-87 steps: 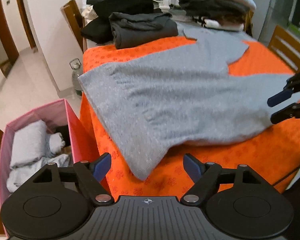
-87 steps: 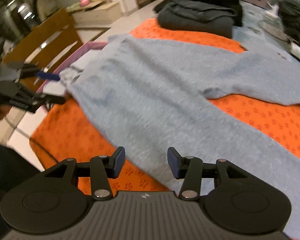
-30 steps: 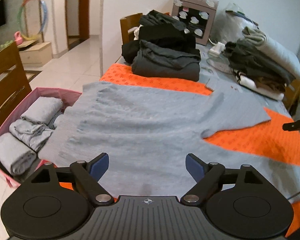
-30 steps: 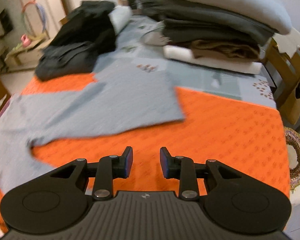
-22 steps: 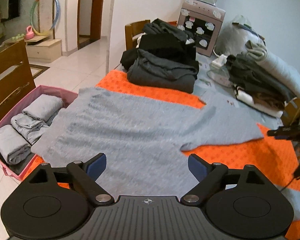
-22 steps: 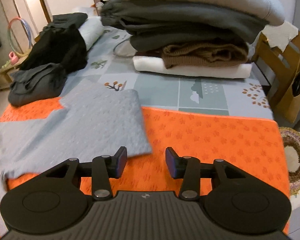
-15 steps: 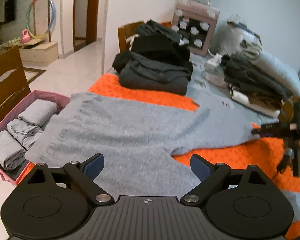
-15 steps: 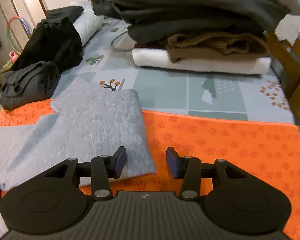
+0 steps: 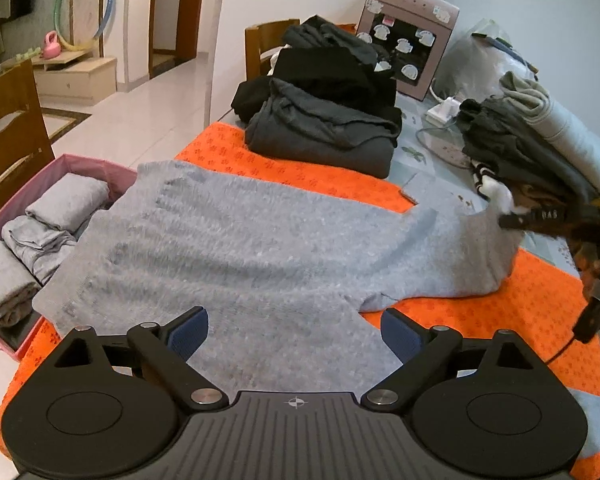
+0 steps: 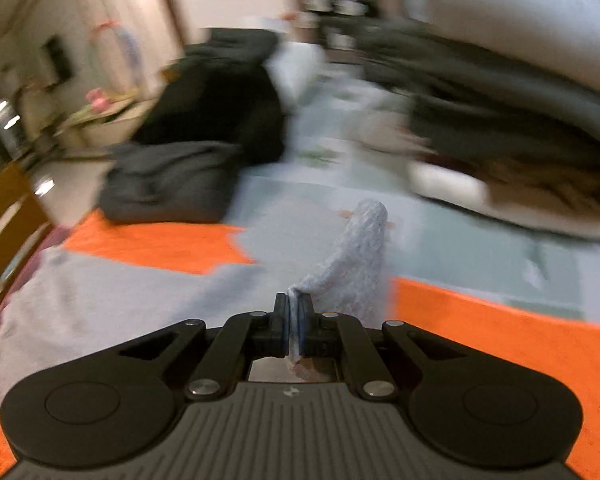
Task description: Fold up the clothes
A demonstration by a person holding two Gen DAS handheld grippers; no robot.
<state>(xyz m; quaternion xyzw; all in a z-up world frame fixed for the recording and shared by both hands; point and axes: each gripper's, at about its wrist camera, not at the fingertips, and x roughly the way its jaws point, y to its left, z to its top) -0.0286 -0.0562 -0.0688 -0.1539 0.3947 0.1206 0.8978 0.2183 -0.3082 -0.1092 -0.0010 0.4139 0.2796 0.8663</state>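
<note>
My right gripper has swung in from bare orange cloth and its jaws now pinch the sleeve end of the grey sweater. The sleeve runs leftward to the body flat on the tabletop, beneath my left gripper, jaws spread, empty.

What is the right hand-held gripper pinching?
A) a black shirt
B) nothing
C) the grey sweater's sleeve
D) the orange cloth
C: the right hand-held gripper is shut on the end of the grey sweater's sleeve, which rises off the orange cloth.
</note>
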